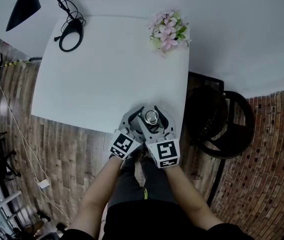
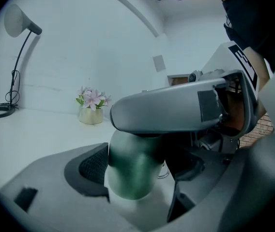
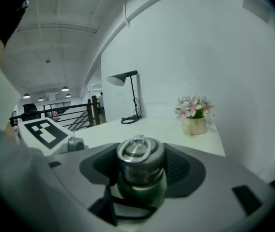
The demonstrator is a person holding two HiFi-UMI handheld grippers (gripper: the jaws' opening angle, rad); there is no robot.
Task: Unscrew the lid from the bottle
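While upright, green bottle (image 2: 132,161) in grip of left gripper (image 2: 140,180), lid (image 3: 140,156) tight within right gripper (image 3: 142,172).

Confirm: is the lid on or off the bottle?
On: the lid sits atop the green bottle, seen in the right gripper view.

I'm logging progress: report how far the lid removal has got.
Done: the left gripper clamps the dark green bottle by its body. In hand: the right gripper grips the round silver metal lid. Left: the lid sits on the bottle, so unscrewing and lifting off remain.
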